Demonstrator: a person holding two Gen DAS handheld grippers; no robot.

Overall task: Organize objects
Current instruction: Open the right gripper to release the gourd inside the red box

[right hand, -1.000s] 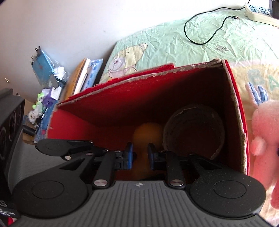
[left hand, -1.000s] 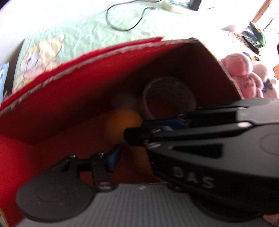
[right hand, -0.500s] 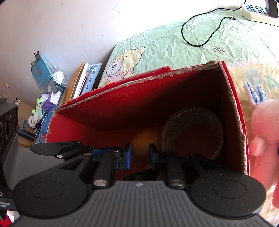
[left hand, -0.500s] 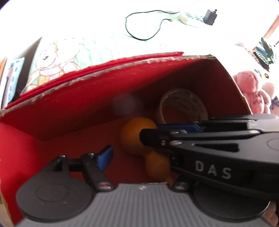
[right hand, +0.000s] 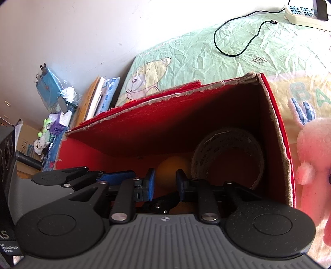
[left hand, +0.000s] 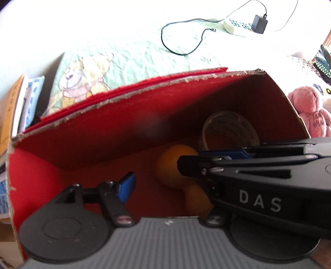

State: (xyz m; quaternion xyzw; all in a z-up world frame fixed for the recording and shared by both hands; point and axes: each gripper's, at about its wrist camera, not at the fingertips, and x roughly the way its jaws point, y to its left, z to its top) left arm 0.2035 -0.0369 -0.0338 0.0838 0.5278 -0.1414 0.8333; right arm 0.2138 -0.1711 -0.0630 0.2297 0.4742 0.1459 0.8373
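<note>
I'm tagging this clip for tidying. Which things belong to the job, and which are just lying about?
Job:
red cardboard box
orange gourd-shaped toy in the box
tape roll in the box
left gripper, right gripper

Lying about:
pink plush toy
power strip
black cable
books

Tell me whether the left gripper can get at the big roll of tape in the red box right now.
Probably not directly: the right gripper reaches across in front of the beige tape roll, and the orange gourd-shaped toy also lies between it and the left gripper.
</note>
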